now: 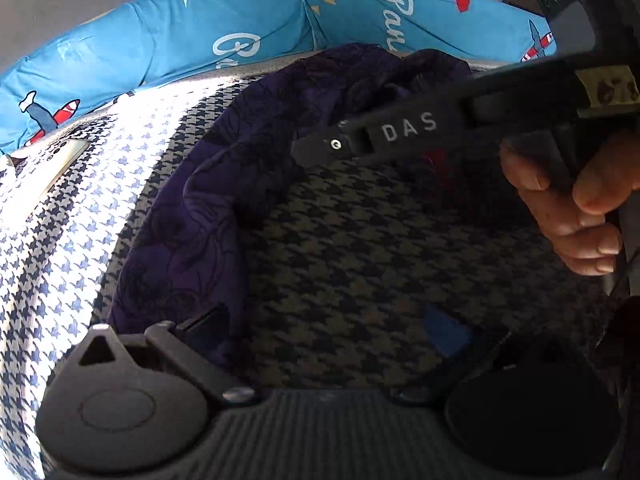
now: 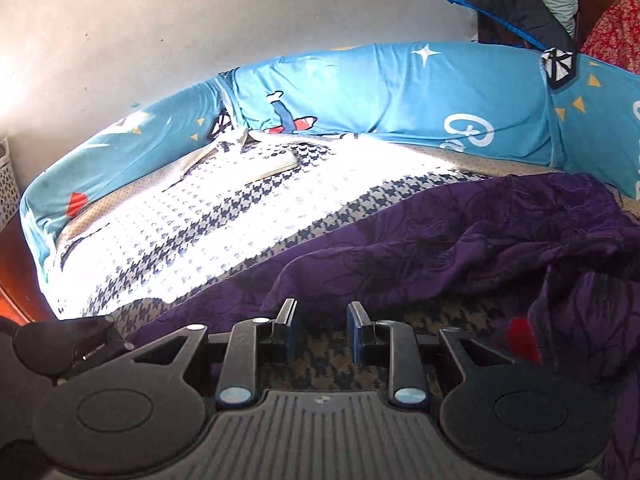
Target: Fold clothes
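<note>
A dark purple garment point(image 1: 192, 220) with a faint floral print lies crumpled on the houndstooth bed sheet point(image 1: 360, 264). My left gripper point(image 1: 324, 328) stands wide open low over the sheet, and its left finger reaches the garment's near edge. The right gripper point(image 1: 308, 146), held by a hand point(image 1: 568, 208), comes in from the right over the cloth. In the right wrist view the garment point(image 2: 460, 232) spreads ahead and to the right, with a red tag point(image 2: 520, 340) showing. My right gripper point(image 2: 322, 332) is open, and only sheet shows between its blue pads point(image 2: 290, 338).
A blue cartoon-print bolster point(image 2: 400, 92) runs along the far side of the bed against a white wall. A flat pale device point(image 2: 272, 164) lies on the sunlit part of the sheet. More clothes point(image 2: 520, 0) are piled at the back right. A white perforated basket point(image 2: 6, 184) stands at the left.
</note>
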`<state>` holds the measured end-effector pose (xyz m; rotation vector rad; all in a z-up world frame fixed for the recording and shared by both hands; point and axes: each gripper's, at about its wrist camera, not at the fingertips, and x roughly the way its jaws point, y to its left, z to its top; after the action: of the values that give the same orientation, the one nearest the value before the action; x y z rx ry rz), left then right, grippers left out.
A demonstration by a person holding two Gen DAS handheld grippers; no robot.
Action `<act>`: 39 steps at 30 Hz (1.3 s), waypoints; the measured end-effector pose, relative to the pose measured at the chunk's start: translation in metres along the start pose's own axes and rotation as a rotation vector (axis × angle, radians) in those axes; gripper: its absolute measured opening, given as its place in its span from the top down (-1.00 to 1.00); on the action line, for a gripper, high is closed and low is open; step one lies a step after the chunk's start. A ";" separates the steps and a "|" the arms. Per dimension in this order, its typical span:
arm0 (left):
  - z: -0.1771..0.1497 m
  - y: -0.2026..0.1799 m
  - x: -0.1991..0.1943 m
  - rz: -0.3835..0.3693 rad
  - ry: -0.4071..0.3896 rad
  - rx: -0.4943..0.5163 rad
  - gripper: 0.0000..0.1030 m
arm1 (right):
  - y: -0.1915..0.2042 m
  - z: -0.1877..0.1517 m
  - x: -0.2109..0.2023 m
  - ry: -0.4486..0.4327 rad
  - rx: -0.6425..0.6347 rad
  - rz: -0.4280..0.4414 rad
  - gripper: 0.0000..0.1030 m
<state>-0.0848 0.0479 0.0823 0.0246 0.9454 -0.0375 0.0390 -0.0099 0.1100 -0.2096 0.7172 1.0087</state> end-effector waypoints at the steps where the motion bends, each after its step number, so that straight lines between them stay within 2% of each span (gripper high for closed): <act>1: -0.007 -0.002 -0.002 -0.003 0.002 0.005 -1.00 | 0.007 0.000 0.004 0.010 -0.019 0.016 0.47; 5: -0.028 -0.008 -0.008 -0.035 0.018 -0.013 -1.00 | 0.037 0.002 0.019 0.052 -0.097 0.078 0.28; 9: -0.044 -0.017 -0.010 -0.064 0.038 -0.019 -1.00 | 0.065 0.003 0.036 0.096 -0.176 0.132 -0.02; 14: -0.056 -0.026 -0.012 -0.074 0.062 -0.013 -1.00 | 0.086 -0.002 0.061 0.153 -0.267 0.100 -0.13; 19: -0.058 -0.021 -0.013 -0.060 0.070 -0.040 -1.00 | 0.099 -0.009 0.083 0.175 -0.335 0.059 -0.37; 23: -0.059 -0.012 -0.014 -0.050 0.075 -0.086 -1.00 | 0.109 -0.013 0.101 0.207 -0.384 0.029 -0.38; 26: -0.061 -0.004 -0.016 -0.047 0.073 -0.121 -1.00 | 0.107 -0.010 0.106 0.205 -0.340 0.049 -0.14; 28: -0.062 0.001 -0.017 -0.045 0.076 -0.142 -1.00 | 0.106 -0.006 0.109 0.197 -0.324 0.044 0.24; 29: -0.062 0.003 -0.017 -0.045 0.077 -0.151 -1.00 | 0.106 -0.005 0.111 0.194 -0.321 0.036 0.33; 31: -0.062 0.007 -0.018 -0.047 0.076 -0.166 -1.00 | 0.105 -0.002 0.113 0.186 -0.312 0.016 0.78; 34: -0.063 0.011 -0.021 -0.052 0.071 -0.179 -1.00 | 0.098 0.002 0.114 0.175 -0.274 0.013 0.89; 39: -0.065 0.018 -0.025 -0.048 0.064 -0.200 -1.00 | 0.107 0.015 0.111 0.125 -0.268 0.012 0.92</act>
<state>-0.1516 0.0686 0.0645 -0.1822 1.0096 0.0137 -0.0065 0.1316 0.0679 -0.5049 0.6950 1.1098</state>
